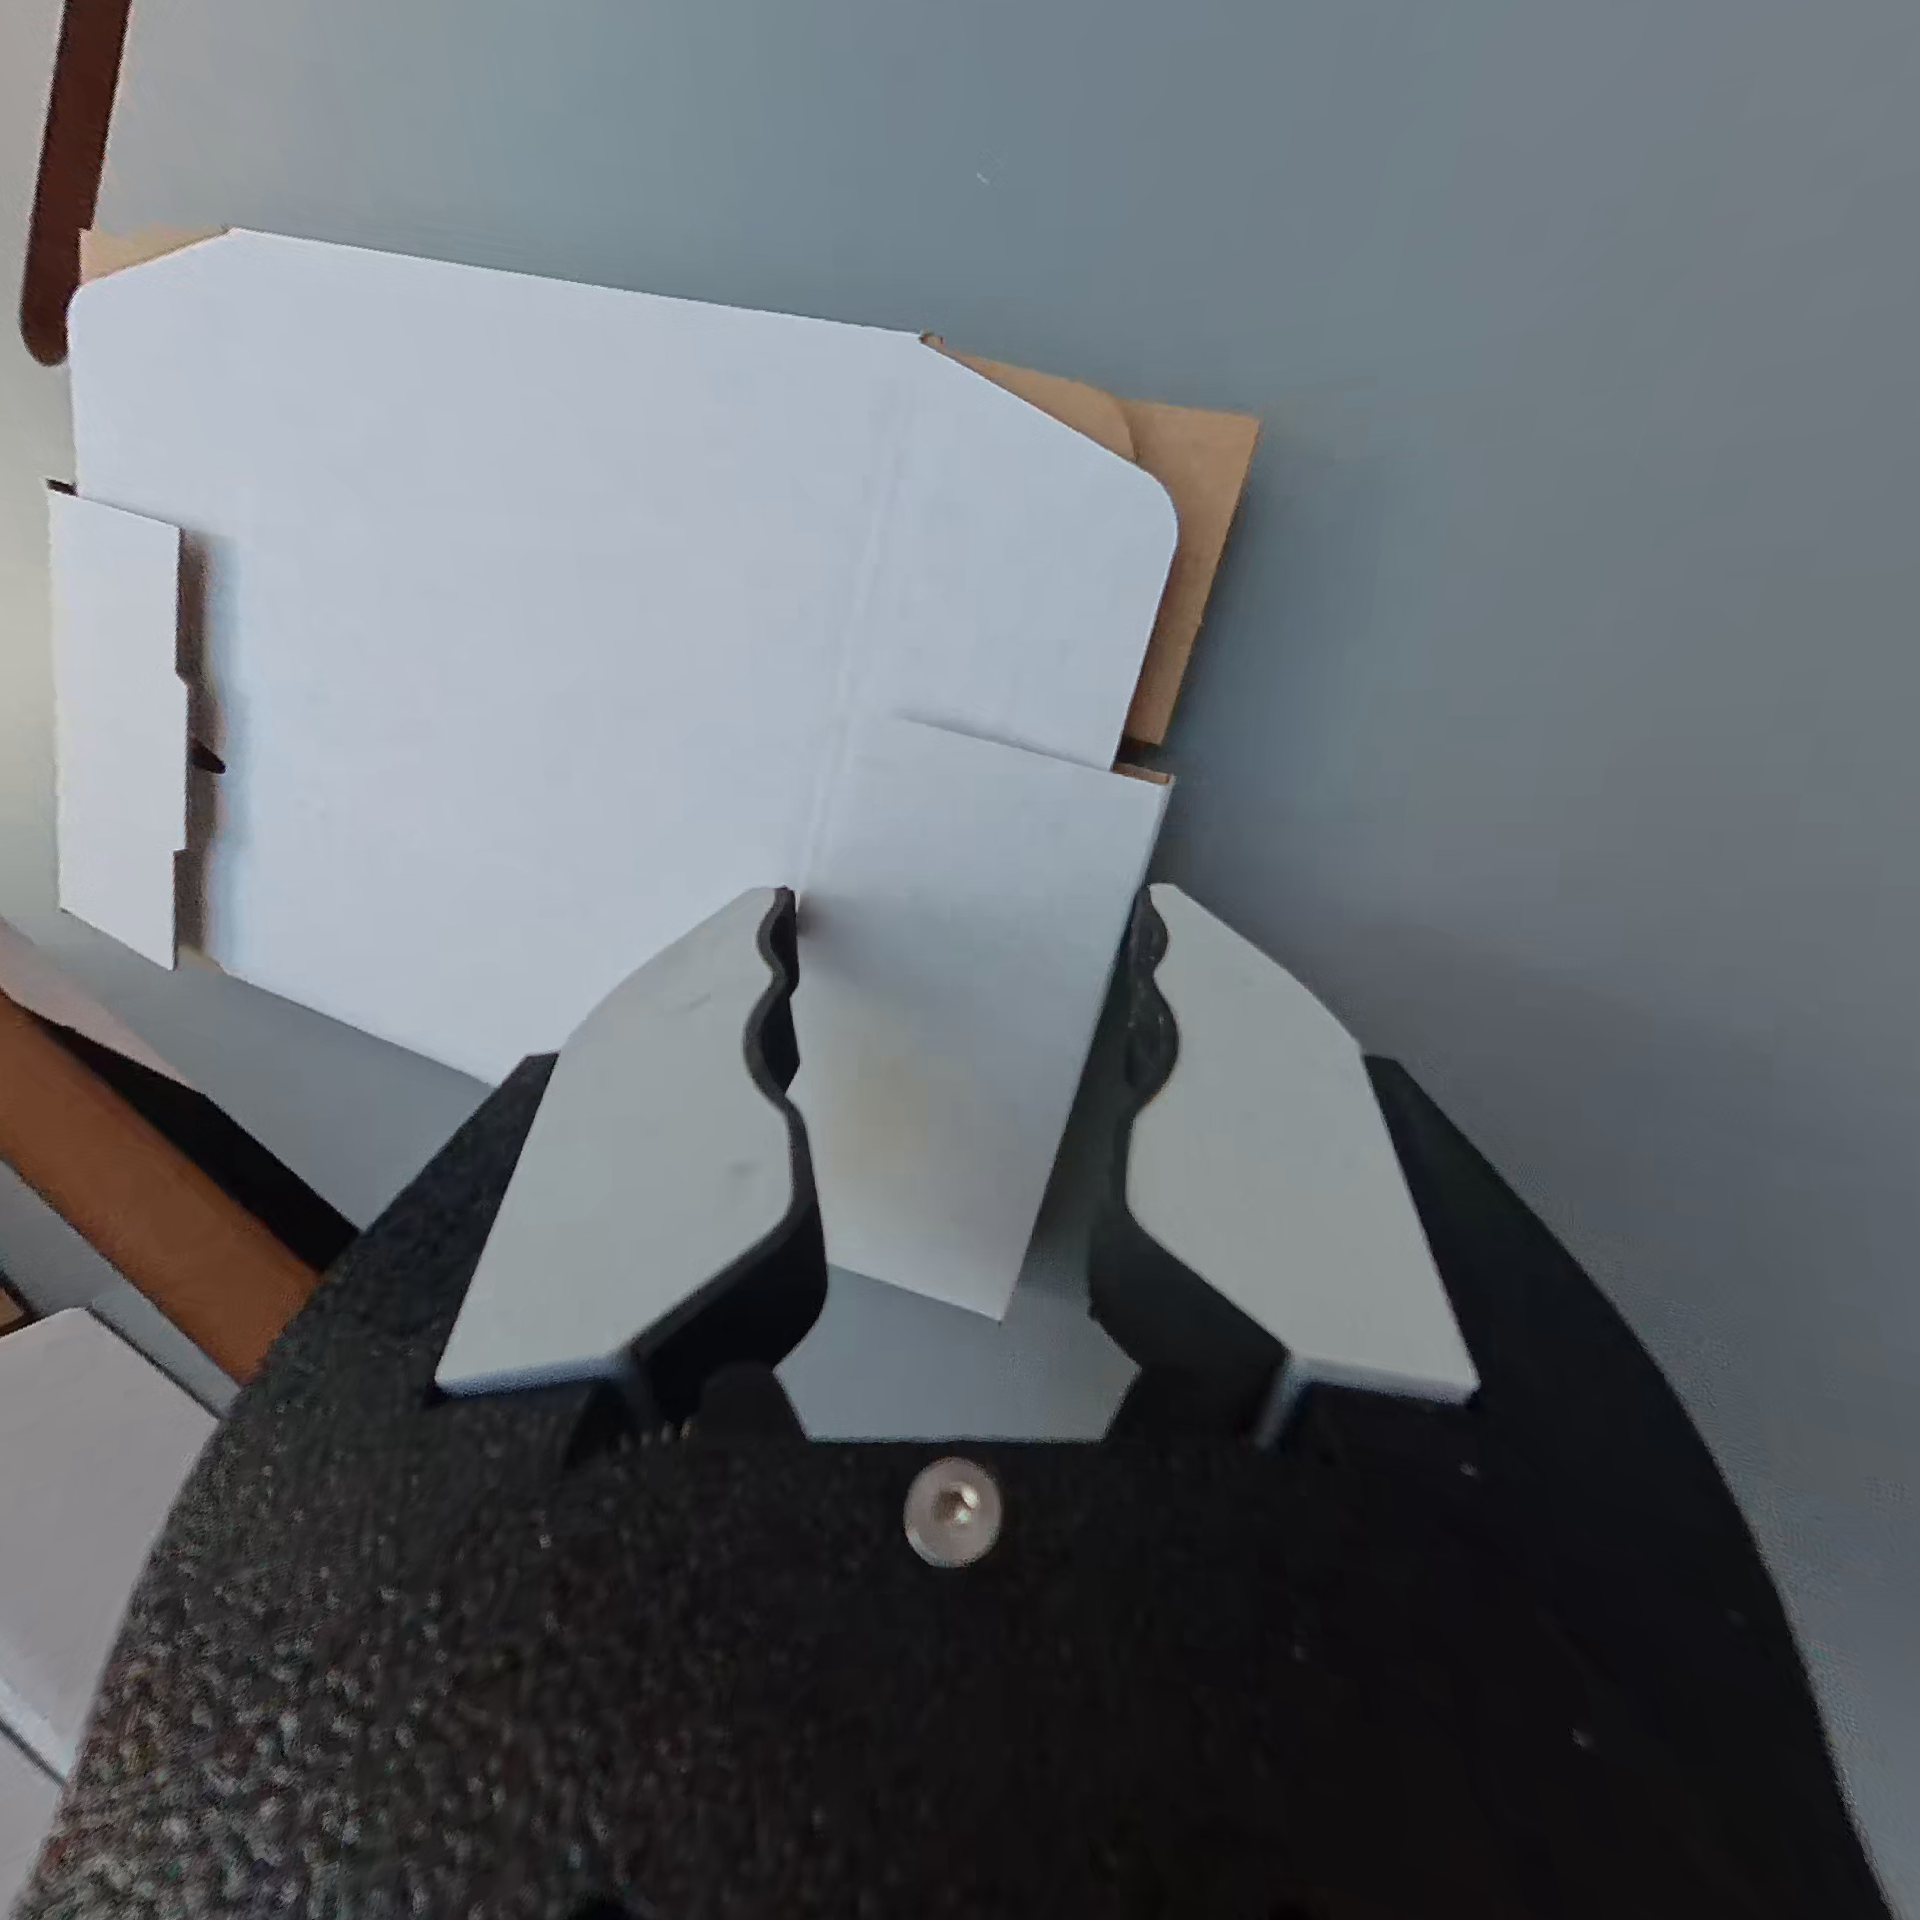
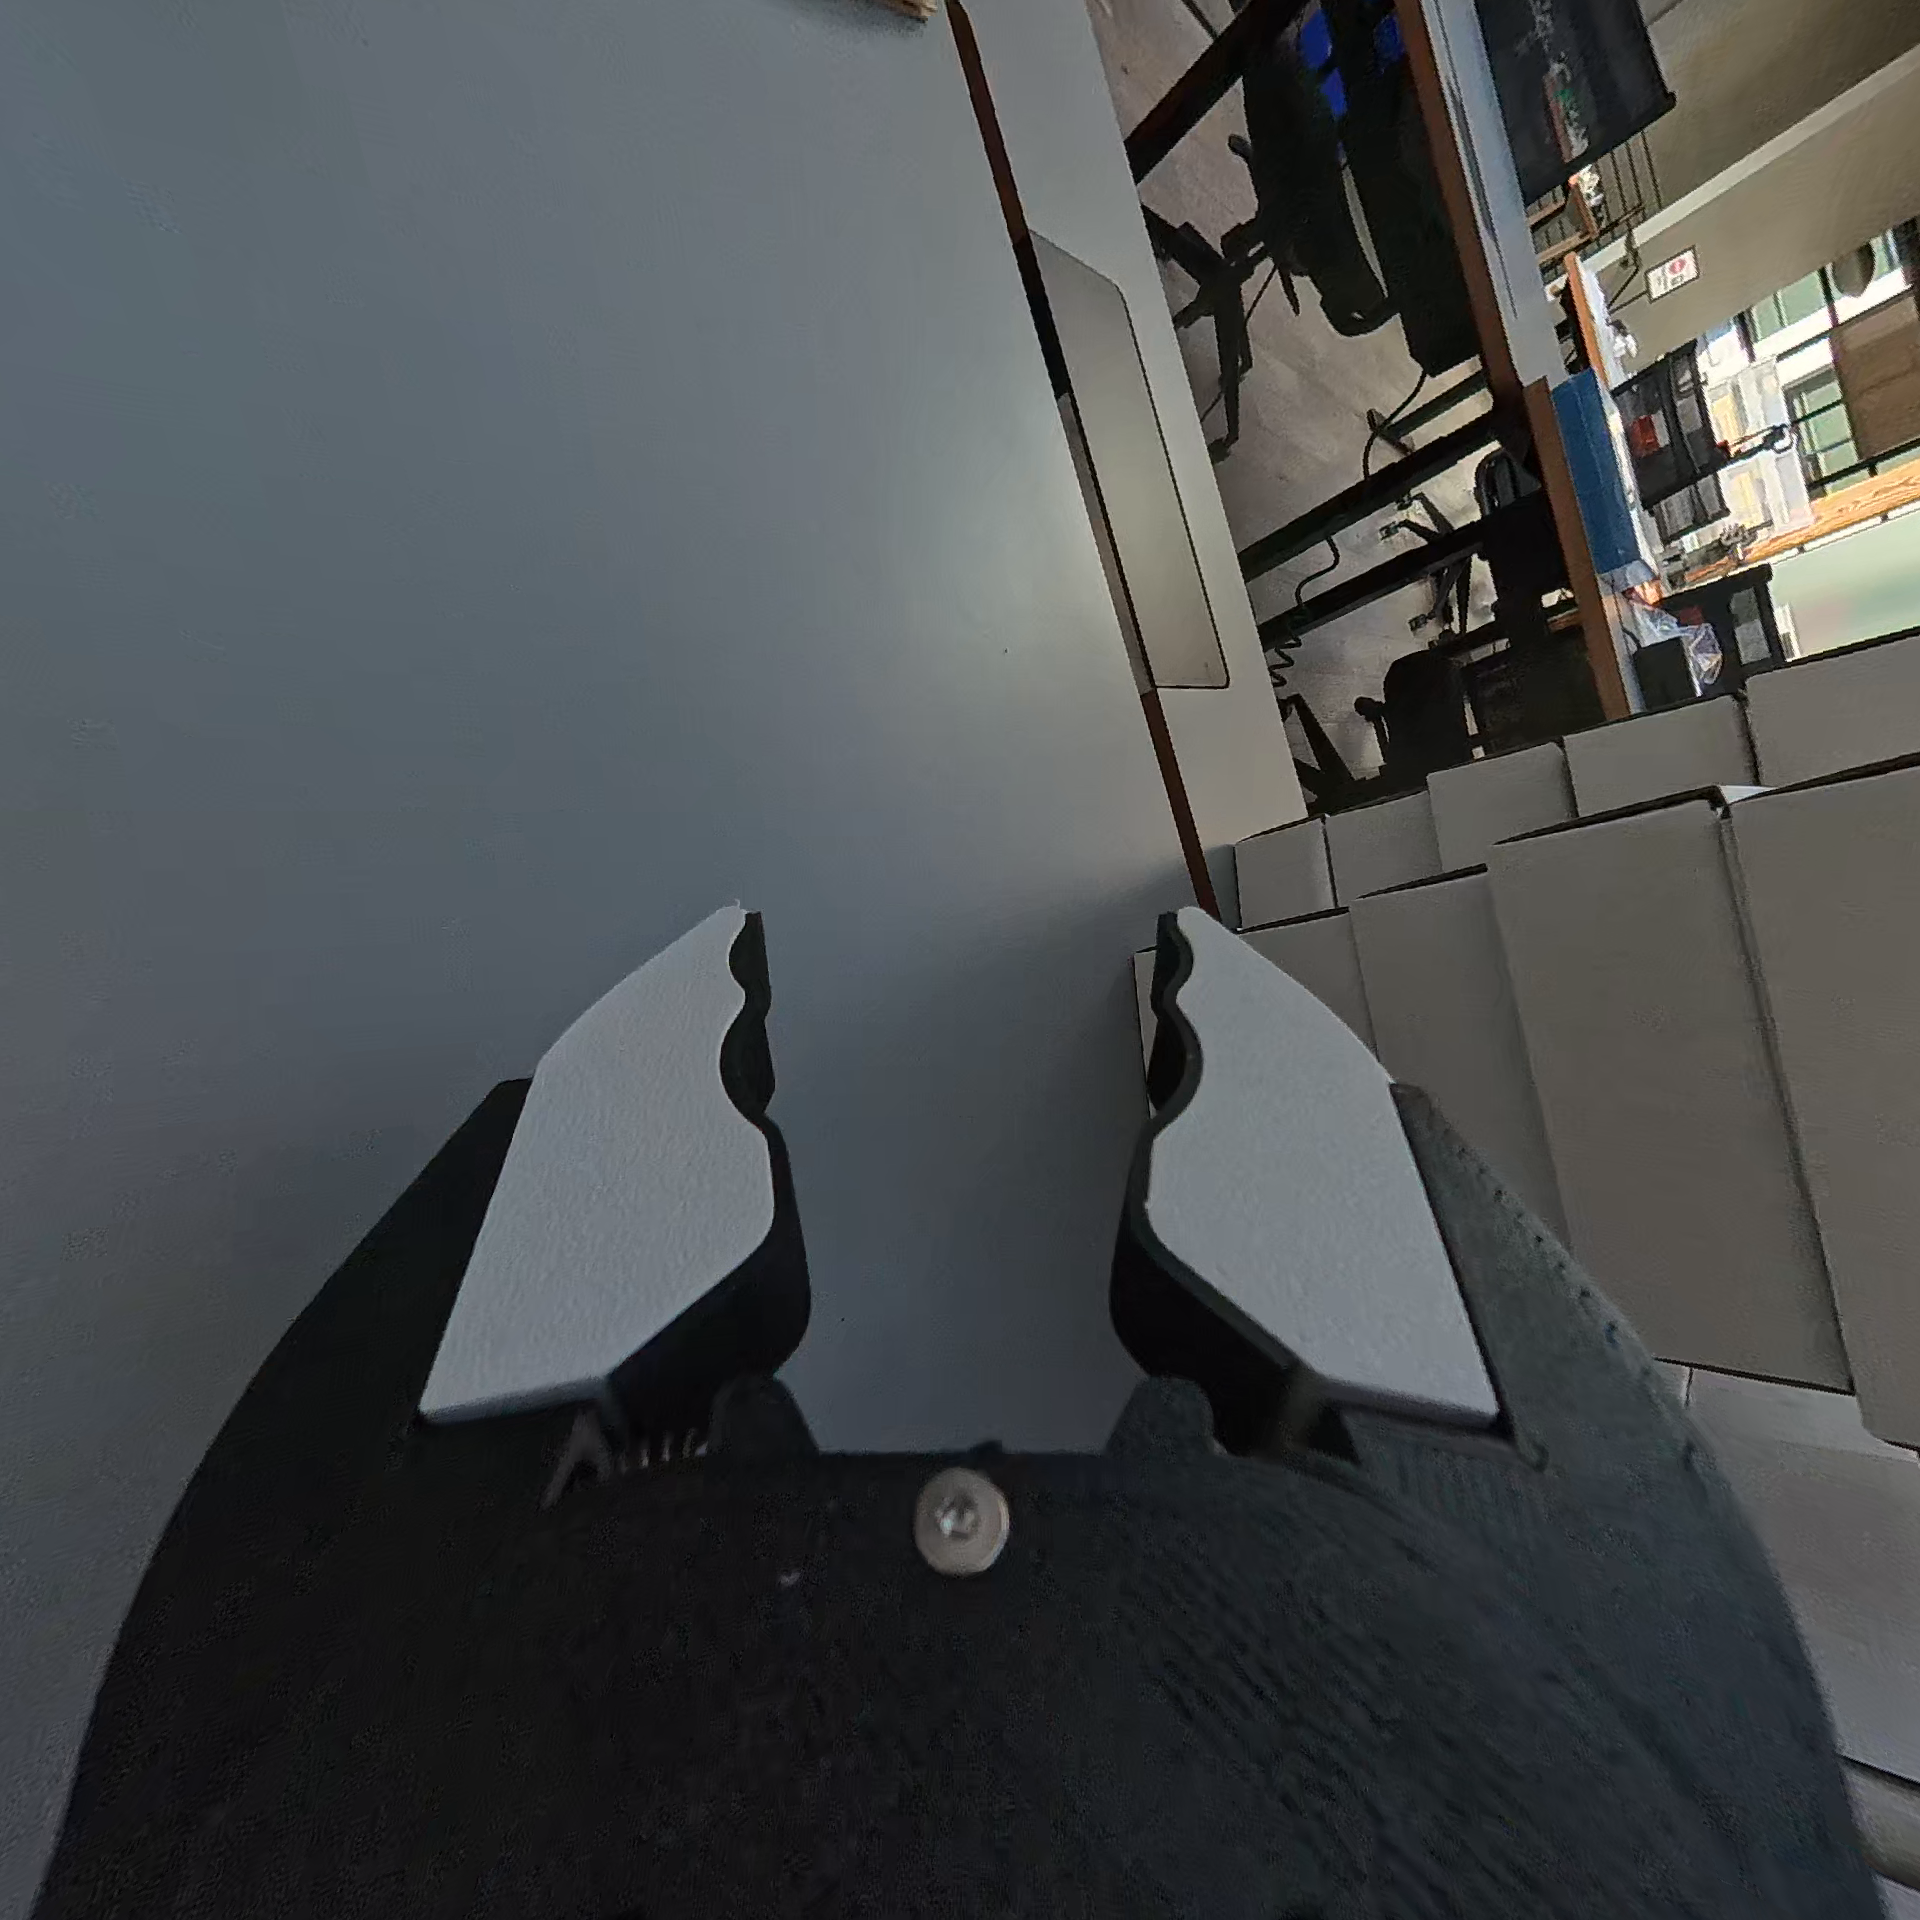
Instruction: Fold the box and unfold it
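A flat white cardboard box blank [image 1: 540, 623] lies unfolded on the grey table [image 1: 1558, 520], with brown inner flaps [image 1: 1184, 561] showing at its right edge. My left gripper [image 1: 966, 904] is open, its fingers on either side of the box's near white side flap [image 1: 956, 997], hovering over it without gripping. My right gripper [image 2: 961, 920] is open and empty over bare grey table [image 2: 468, 520]. The box is not in the right wrist view.
Several folded white boxes [image 2: 1621, 1091] stand in rows off the table's right side. A brown table edge [image 2: 1081, 457] runs beside them, with chairs and desks beyond. A brown edge [image 1: 135, 1184] and a white surface [image 1: 73, 1507] lie at the left.
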